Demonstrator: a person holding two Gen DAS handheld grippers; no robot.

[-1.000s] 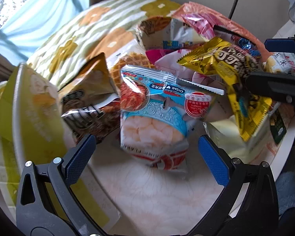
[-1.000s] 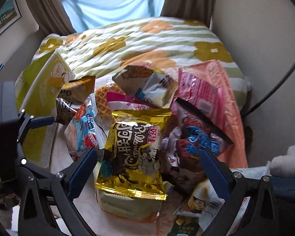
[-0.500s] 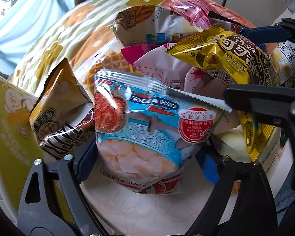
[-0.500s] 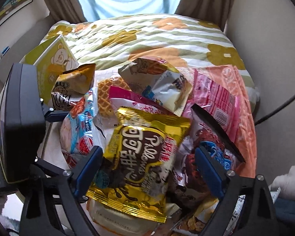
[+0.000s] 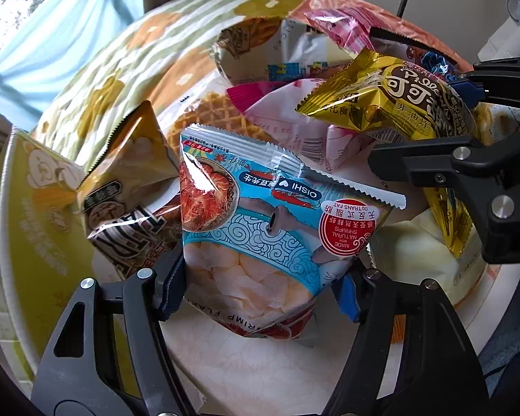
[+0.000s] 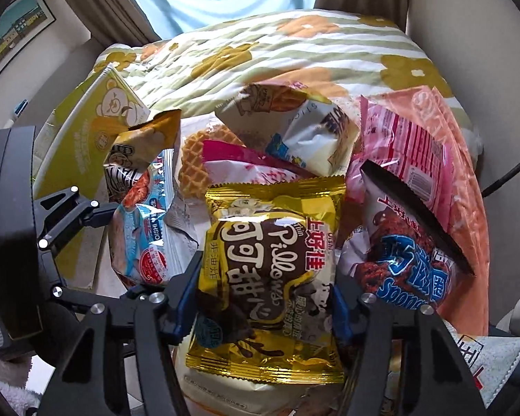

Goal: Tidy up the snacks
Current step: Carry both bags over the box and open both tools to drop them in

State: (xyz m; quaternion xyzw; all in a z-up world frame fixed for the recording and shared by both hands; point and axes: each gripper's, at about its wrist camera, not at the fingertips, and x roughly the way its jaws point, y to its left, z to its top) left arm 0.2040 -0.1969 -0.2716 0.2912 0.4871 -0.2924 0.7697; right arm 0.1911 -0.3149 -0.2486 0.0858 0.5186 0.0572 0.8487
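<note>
Mostly crinkled, glossy snack packets

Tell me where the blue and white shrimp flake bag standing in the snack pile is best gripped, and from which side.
Grip the blue and white shrimp flake bag across its puffed lower body, coming down from above at its bottom end. It stands tilted with side edges free, and the crimped top seal is too thin. The left gripper straddles it there, blue pads at both edges, jaws closing.
</note>
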